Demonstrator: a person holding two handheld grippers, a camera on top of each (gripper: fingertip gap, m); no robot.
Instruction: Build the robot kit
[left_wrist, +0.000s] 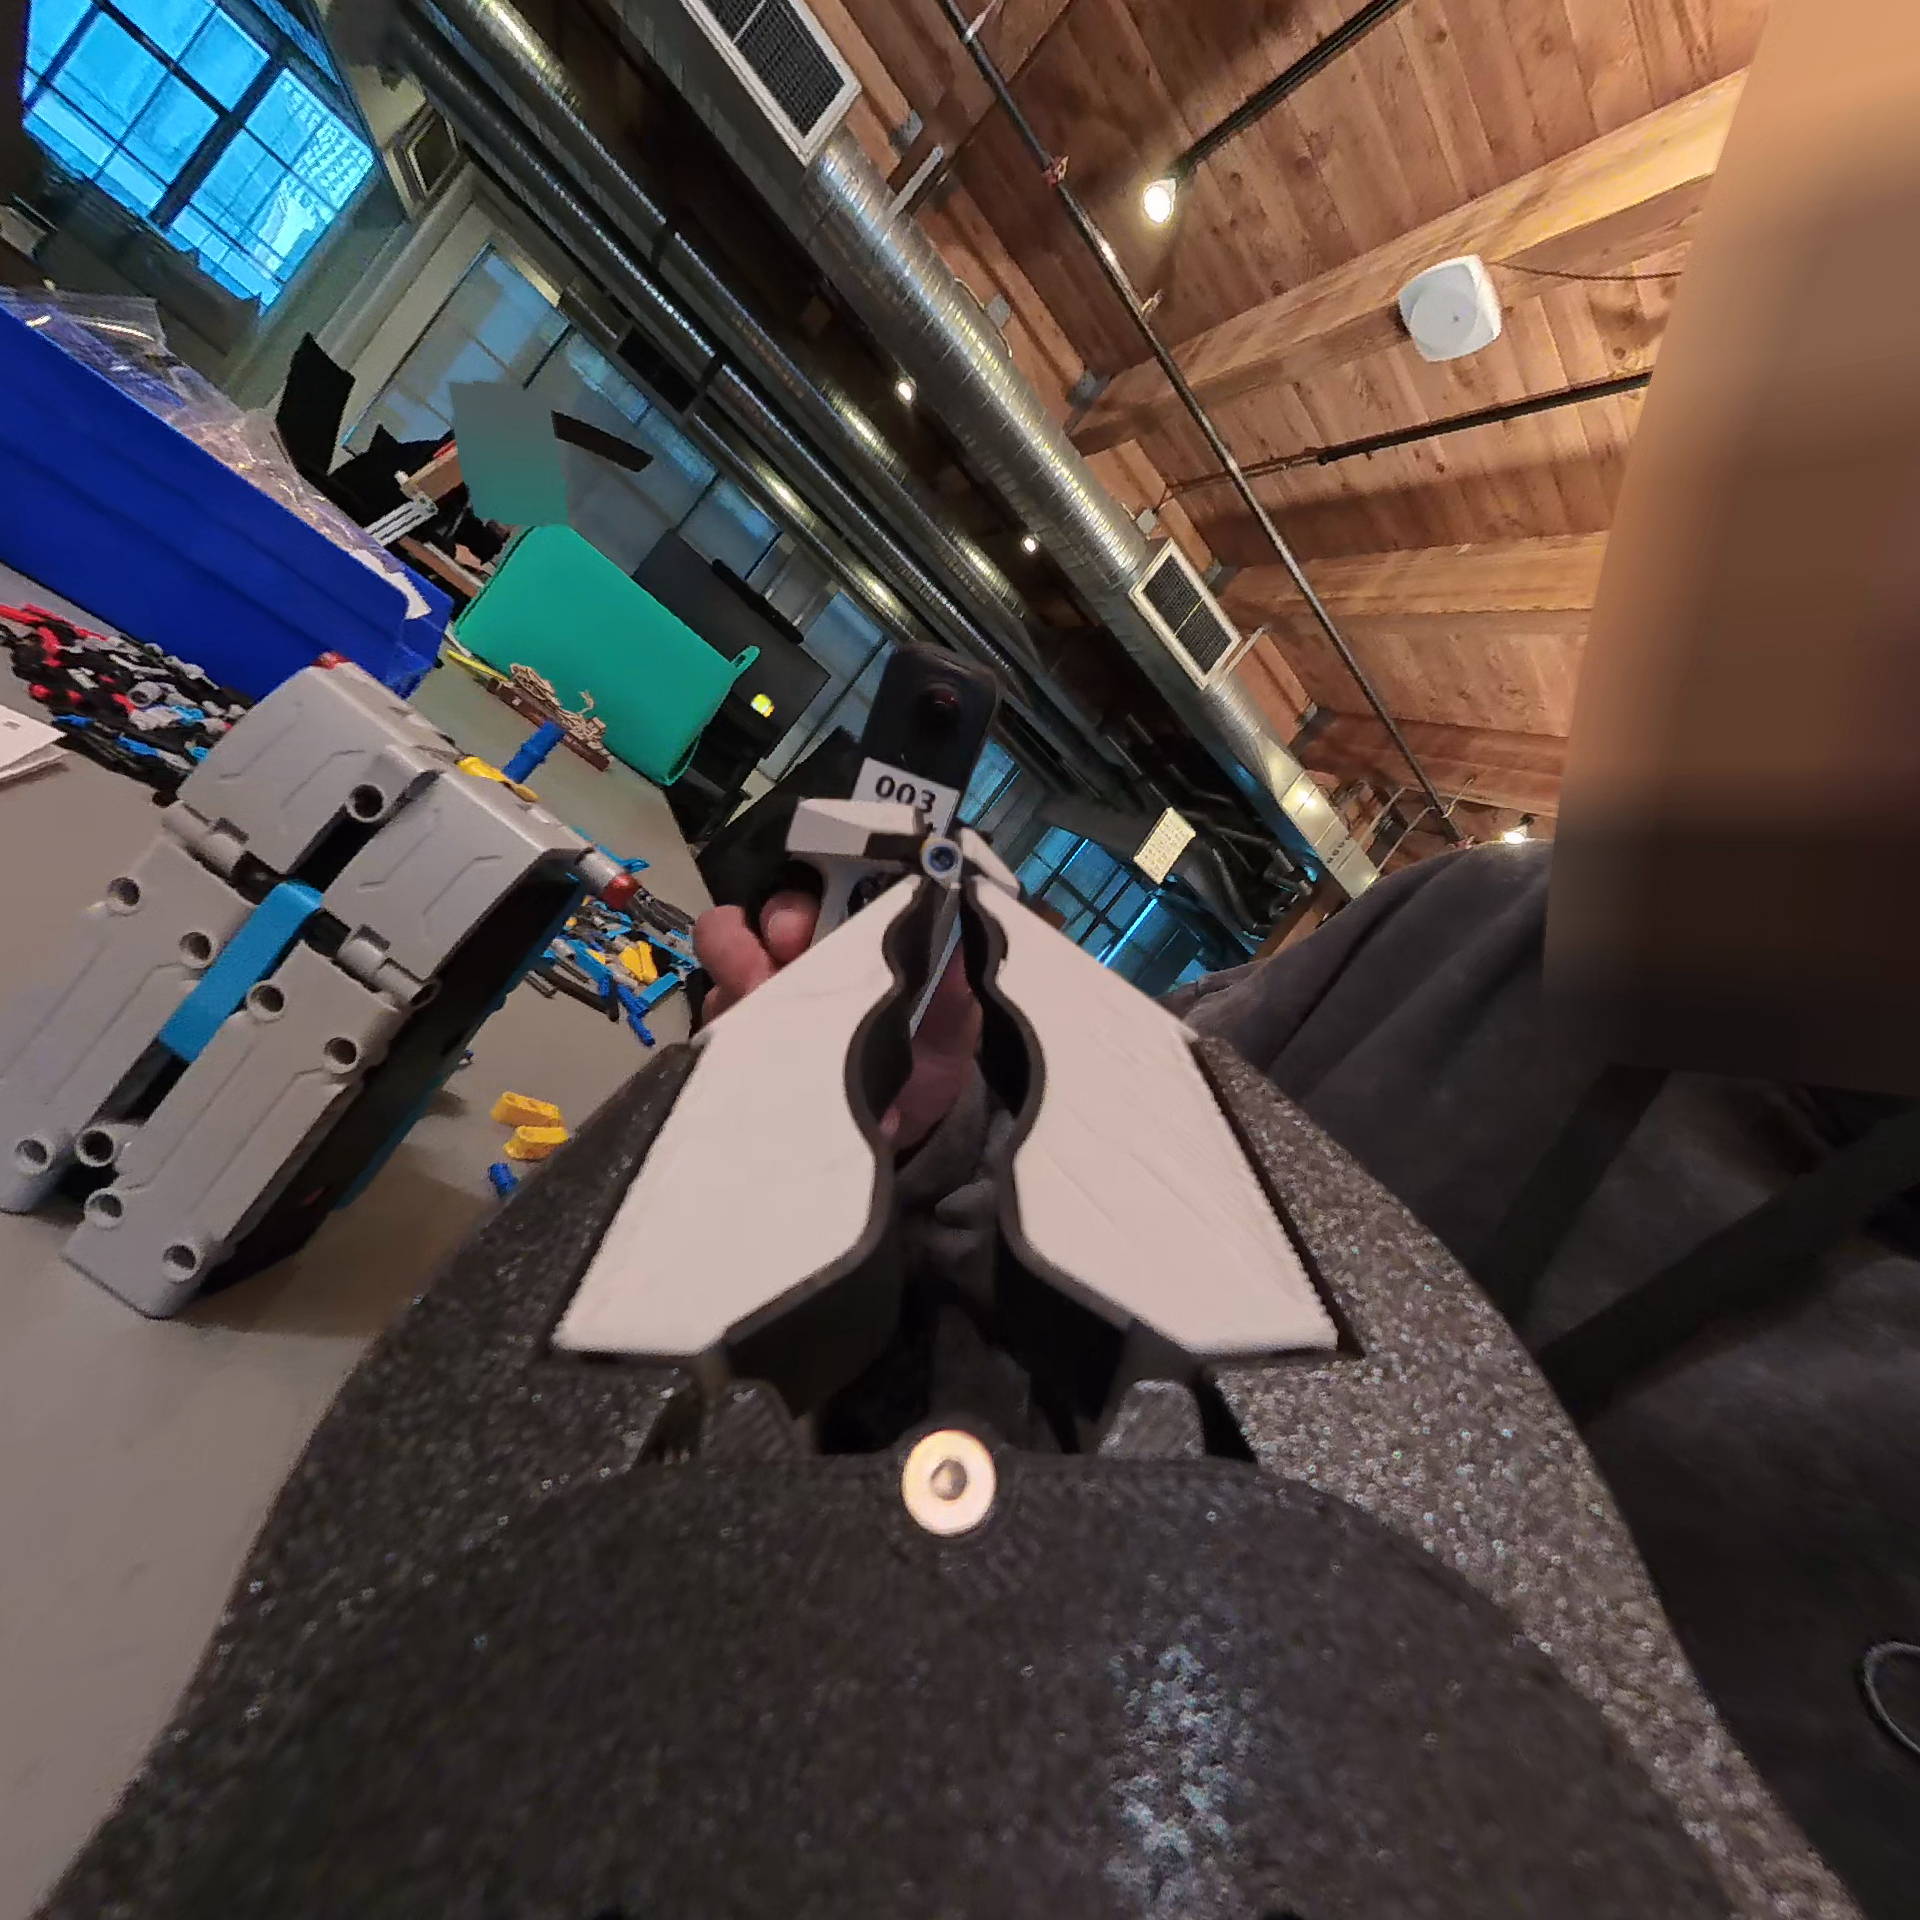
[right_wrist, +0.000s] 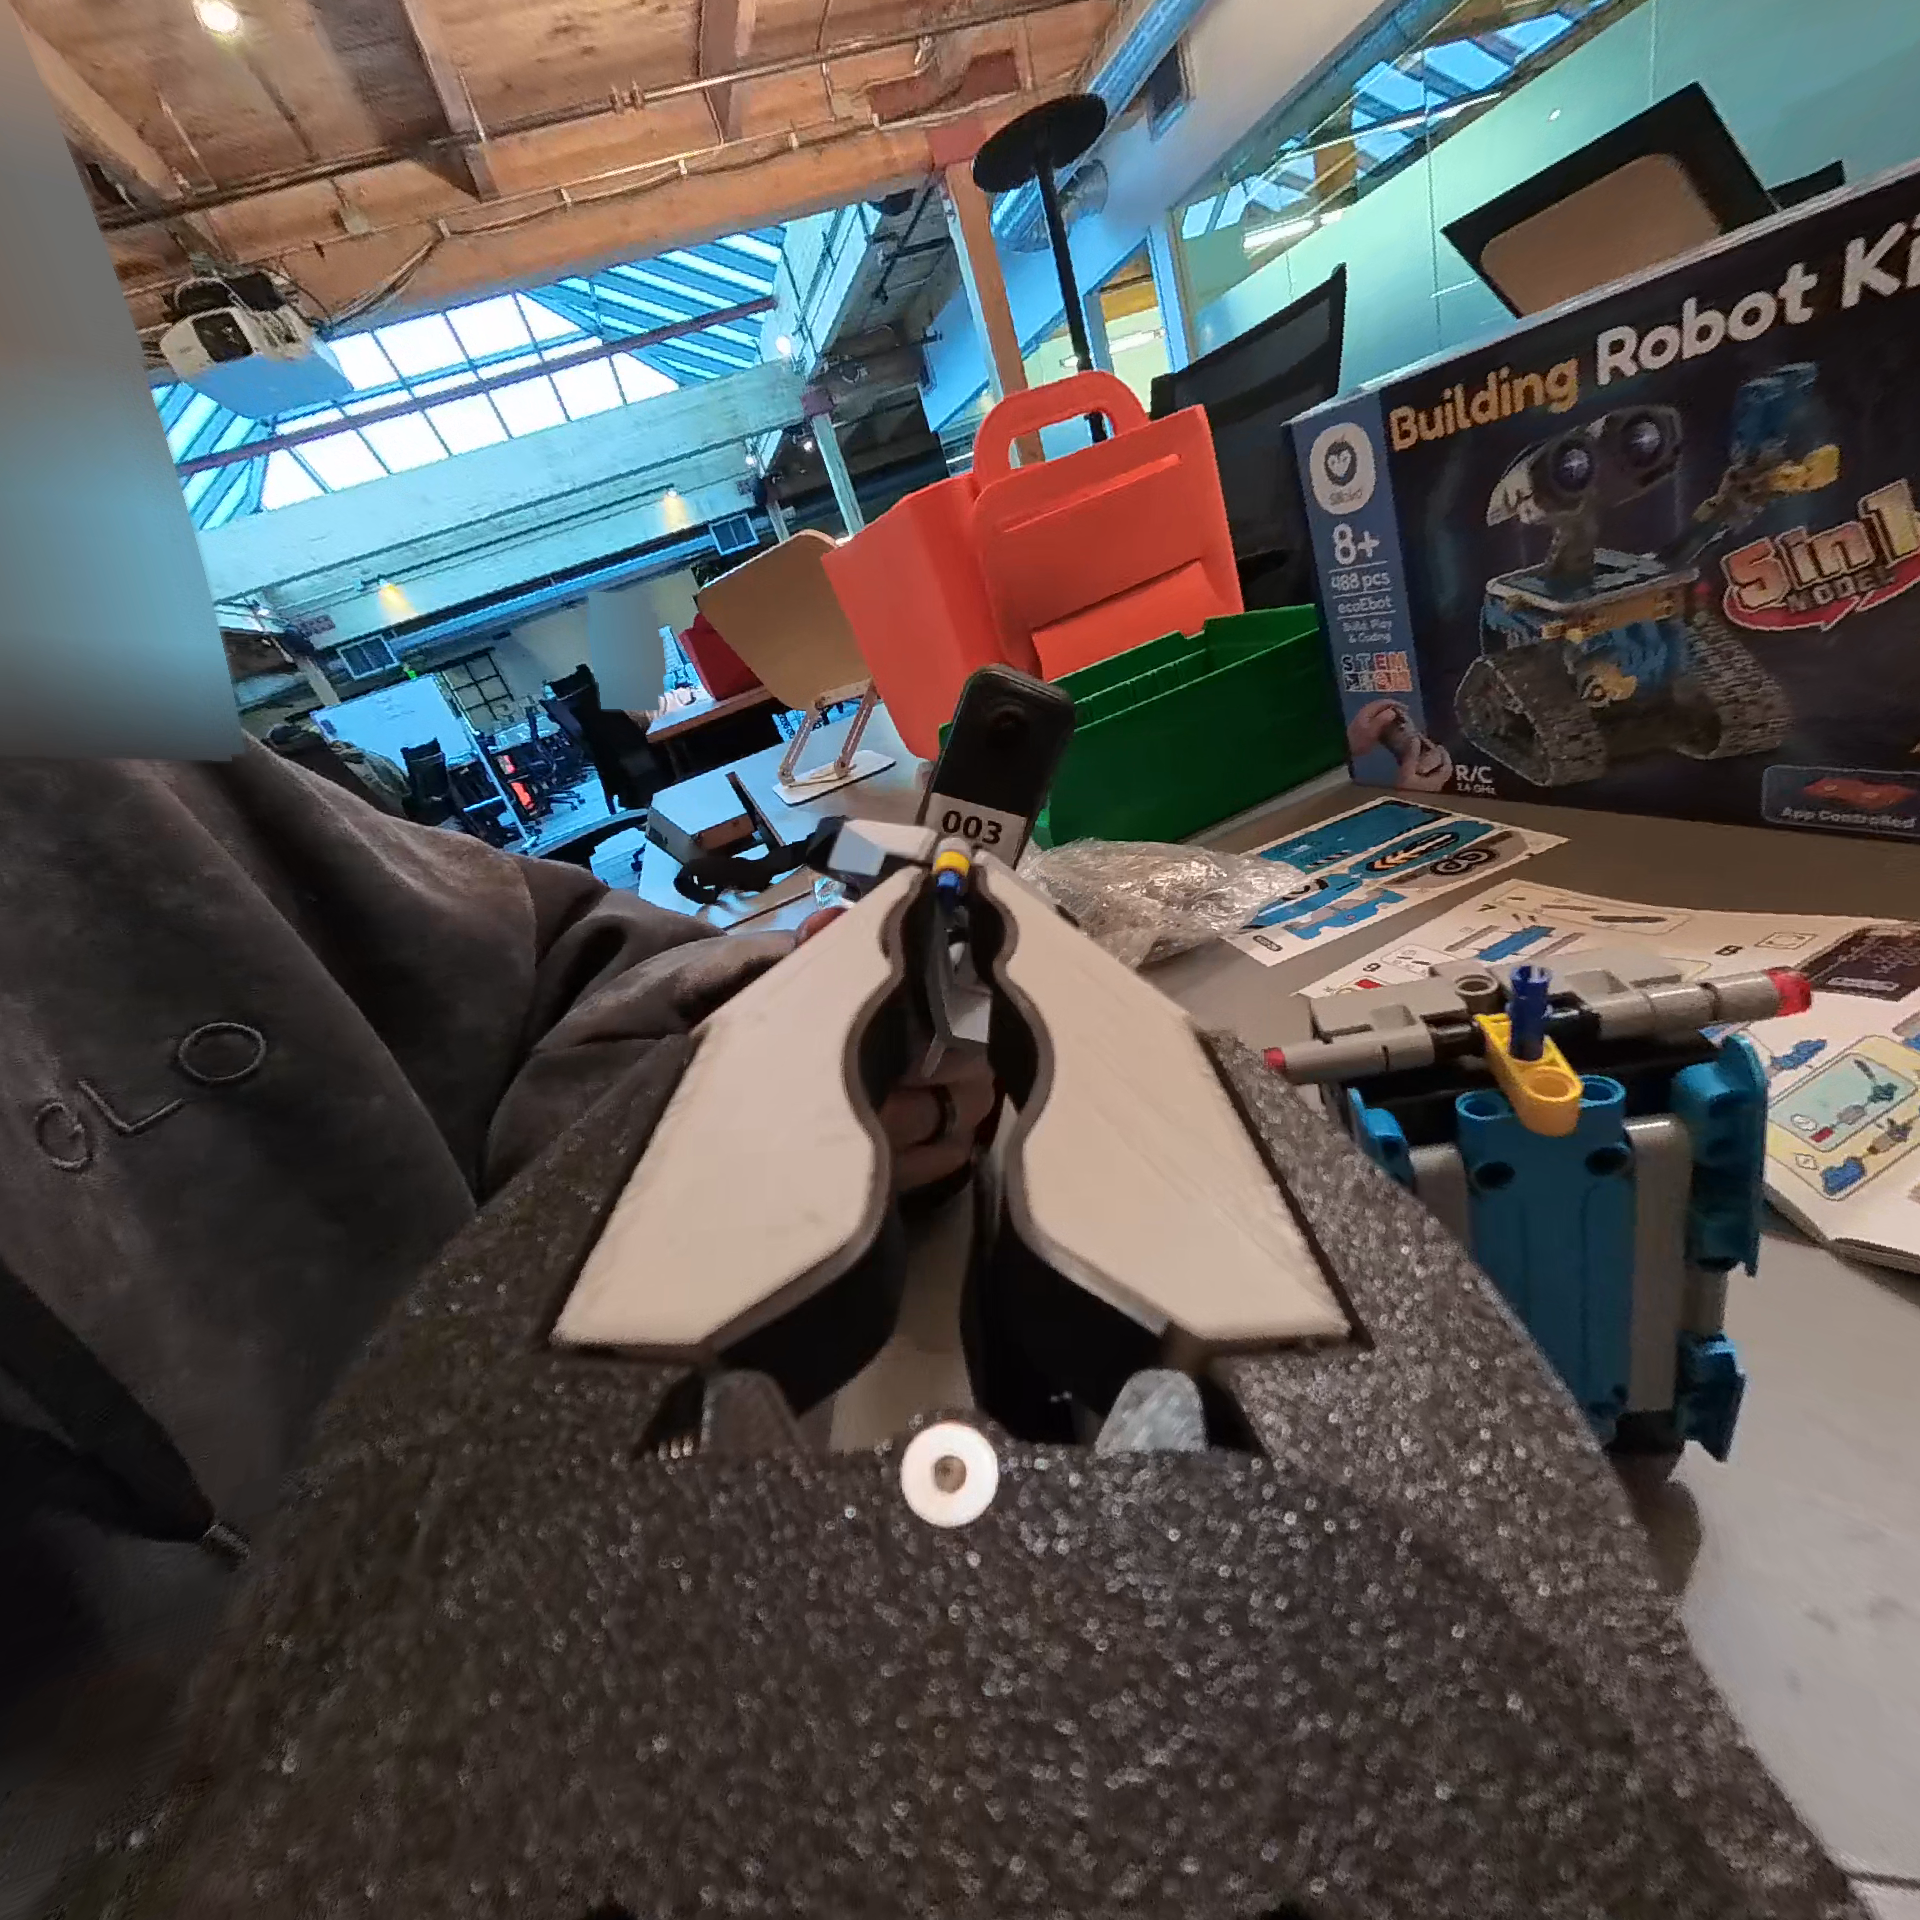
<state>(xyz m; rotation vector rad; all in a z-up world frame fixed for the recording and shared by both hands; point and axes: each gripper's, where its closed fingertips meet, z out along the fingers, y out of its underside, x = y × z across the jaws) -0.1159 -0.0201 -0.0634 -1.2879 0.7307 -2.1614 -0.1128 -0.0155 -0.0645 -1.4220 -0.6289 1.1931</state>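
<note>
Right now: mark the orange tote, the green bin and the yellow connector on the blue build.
orange tote (right_wrist: 1101, 561), right wrist view, front face below the handle.
green bin (right_wrist: 1195, 727), right wrist view, near side wall.
yellow connector (right_wrist: 1536, 1075), right wrist view, middle of the piece atop the blue build.

A grey table (right_wrist: 1766, 1558) carries a partly built blue-and-grey block model (right_wrist: 1558, 1195), open instruction sheets (right_wrist: 1507, 935), a crinkled clear bag (right_wrist: 1132, 894), a printed kit box (right_wrist: 1621, 582) and a green bin (right_wrist: 1195, 717). Loose small parts (left_wrist: 114, 675), a blue bin (left_wrist: 156, 499) and yellow pieces (left_wrist: 530, 1122) also lie on it.
</note>
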